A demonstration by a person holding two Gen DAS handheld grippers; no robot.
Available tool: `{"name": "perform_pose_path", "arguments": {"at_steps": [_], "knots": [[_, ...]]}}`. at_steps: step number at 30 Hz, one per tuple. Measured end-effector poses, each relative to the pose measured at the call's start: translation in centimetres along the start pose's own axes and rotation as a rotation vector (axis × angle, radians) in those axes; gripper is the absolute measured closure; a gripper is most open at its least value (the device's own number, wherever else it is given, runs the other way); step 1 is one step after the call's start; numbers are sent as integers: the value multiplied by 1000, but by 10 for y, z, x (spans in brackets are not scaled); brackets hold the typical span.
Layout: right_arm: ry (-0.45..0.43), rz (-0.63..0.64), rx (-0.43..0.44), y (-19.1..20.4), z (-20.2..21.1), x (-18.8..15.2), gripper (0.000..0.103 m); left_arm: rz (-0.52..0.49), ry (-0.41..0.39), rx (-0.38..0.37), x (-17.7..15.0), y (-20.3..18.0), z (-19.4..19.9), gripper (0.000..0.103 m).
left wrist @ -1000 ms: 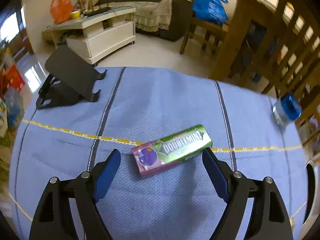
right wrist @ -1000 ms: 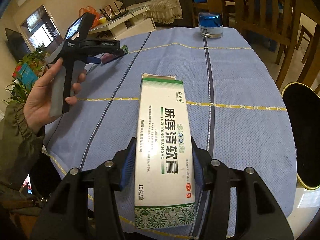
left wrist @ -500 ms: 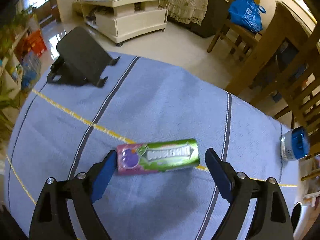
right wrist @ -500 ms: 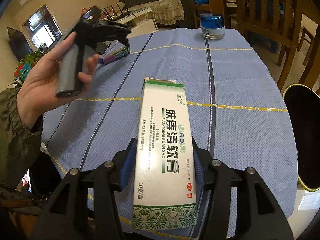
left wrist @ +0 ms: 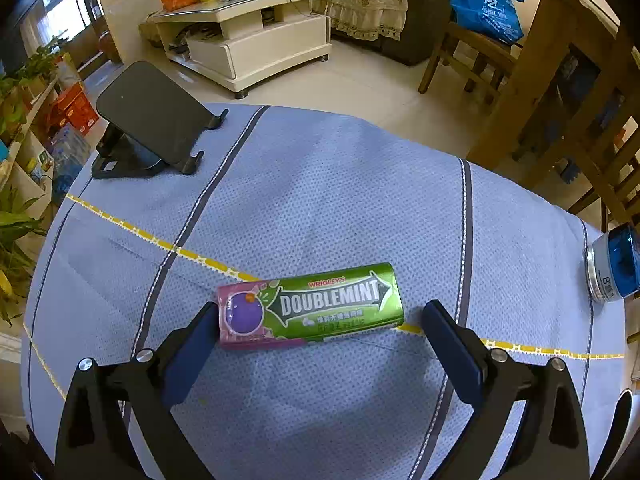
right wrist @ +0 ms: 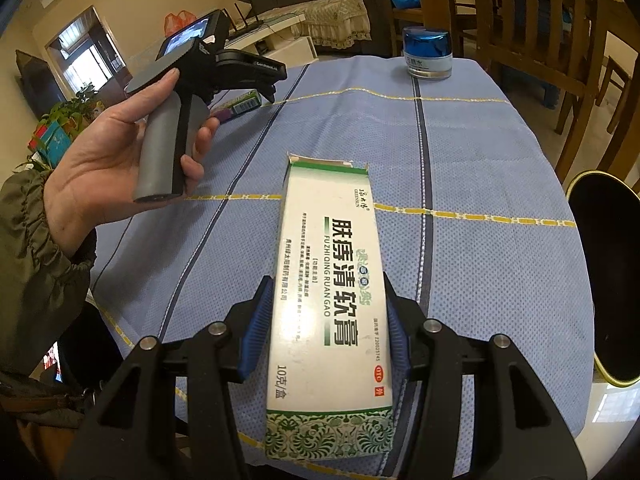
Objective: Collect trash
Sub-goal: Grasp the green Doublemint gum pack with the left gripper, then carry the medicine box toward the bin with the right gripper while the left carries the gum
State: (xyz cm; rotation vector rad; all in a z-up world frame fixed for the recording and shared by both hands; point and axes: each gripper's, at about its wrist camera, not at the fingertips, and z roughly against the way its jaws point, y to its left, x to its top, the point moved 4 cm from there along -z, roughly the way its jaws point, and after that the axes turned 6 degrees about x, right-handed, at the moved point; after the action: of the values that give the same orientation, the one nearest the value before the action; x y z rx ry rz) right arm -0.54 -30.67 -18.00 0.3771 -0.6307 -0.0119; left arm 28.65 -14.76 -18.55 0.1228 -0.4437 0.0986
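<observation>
Left gripper: its jaws have just been opening and now stand spread wide, with the gum pack lying crosswise between them on the blue tablecloth; one pad looks to be against the pack's pink end, the other stands clear of the green end.
Change: compared with a second ago, the pack sits squarer between the fingers, seen from more steeply above.
Meaning: the pack is probably lined up for a pinch, not yet held.
Right gripper: pinching the white ointment box by its long sides, unchanged.
Bin: black, beside the table edge, likely where both pieces go.
</observation>
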Motion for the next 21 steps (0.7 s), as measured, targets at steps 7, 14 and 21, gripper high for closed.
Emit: {"name": "perform_pose_path", "arguments": {"at_steps": [7, 14, 21], "knots": [[0, -11, -1, -2, 1, 0, 53, -50, -56, -18, -8, 8, 6, 25], [2, -20, -15, -2, 5, -4, 53, -221, -131, -92, -44, 26, 19, 24], [-11, -53, -46, -6, 14, -8, 53, -310, -162, -138, -84, 49, 33, 25]]}}
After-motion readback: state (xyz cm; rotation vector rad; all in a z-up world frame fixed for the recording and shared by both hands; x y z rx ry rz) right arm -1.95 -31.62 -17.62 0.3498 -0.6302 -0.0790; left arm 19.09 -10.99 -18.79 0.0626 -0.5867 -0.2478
